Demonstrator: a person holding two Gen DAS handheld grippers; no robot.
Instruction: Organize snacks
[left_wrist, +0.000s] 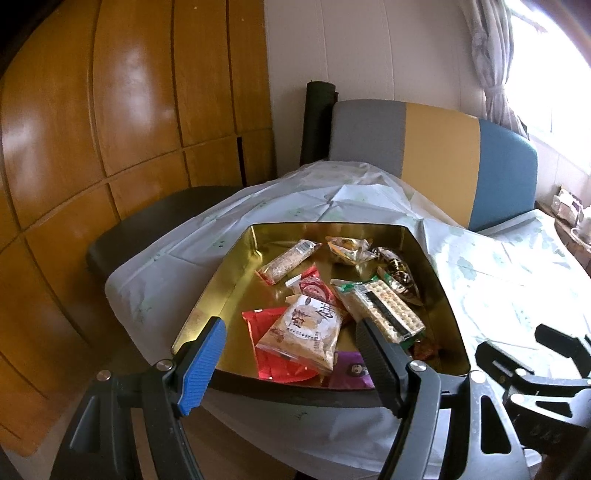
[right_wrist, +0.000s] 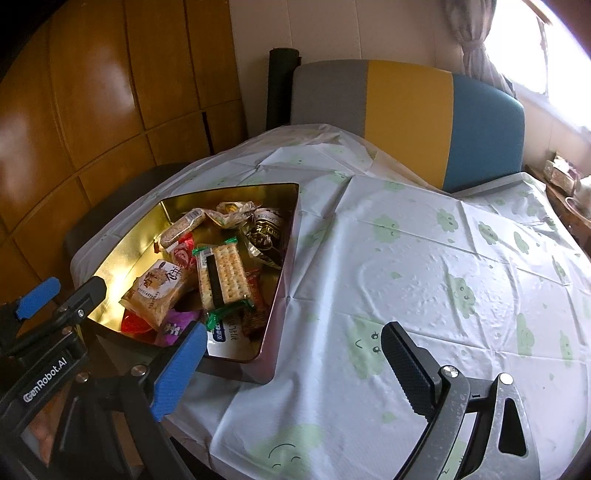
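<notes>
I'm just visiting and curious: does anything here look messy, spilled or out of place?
Nothing has spilled. The snacks lie jumbled in the gold tin, a cracker pack slanting across the others, and the tin sits at the table's edge on a creased tablecloth.

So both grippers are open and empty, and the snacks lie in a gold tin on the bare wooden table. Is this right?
Not quite: the table is not bare. A white tablecloth with green clouds covers it, as the right wrist view shows. The snacks do lie in the gold tin, and the left gripper and right gripper are open and empty.
</notes>
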